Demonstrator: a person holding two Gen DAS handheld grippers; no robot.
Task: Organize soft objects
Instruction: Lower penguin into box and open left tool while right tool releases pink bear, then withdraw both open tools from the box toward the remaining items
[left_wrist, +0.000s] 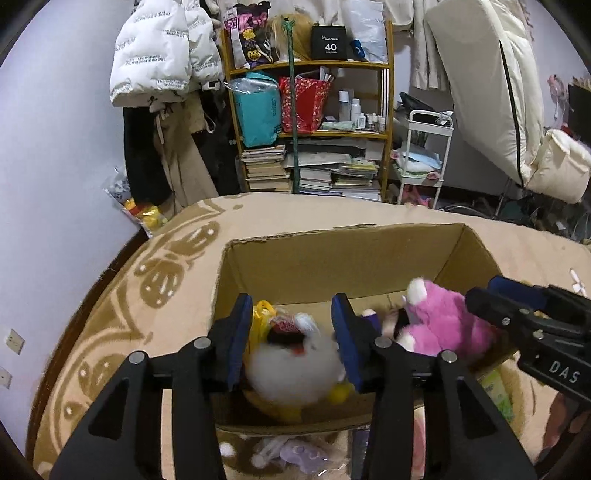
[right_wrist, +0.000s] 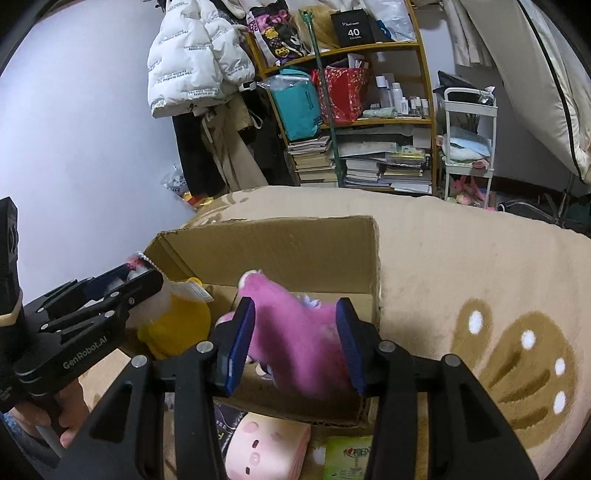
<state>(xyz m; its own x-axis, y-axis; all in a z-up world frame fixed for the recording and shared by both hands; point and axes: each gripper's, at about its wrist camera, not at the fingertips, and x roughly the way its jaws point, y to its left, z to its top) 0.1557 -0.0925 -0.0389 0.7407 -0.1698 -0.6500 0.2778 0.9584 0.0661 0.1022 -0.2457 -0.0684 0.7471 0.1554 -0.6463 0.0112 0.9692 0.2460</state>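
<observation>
An open cardboard box (left_wrist: 332, 266) (right_wrist: 277, 251) sits on a beige blanket. My left gripper (left_wrist: 291, 301) (right_wrist: 133, 275) hangs over the box's left half. A blurred white and yellow plush toy (left_wrist: 295, 365) (right_wrist: 177, 321) lies between and below its blue pads, and the jaws stand apart without clamping it. My right gripper (right_wrist: 295, 304) (left_wrist: 484, 291) is over the right half, shut on a pink plush toy (right_wrist: 295, 339) (left_wrist: 443, 325) that fills the gap between its pads and reaches down into the box.
In front of the box lie a pale pink cushion toy with a face (right_wrist: 266, 446), a green packet (right_wrist: 347, 458) and a lilac toy in plastic (left_wrist: 295, 454). The paw-print blanket (right_wrist: 480, 277) spreads to the right. A crowded shelf (left_wrist: 306, 110) and white cart (left_wrist: 424, 155) stand behind.
</observation>
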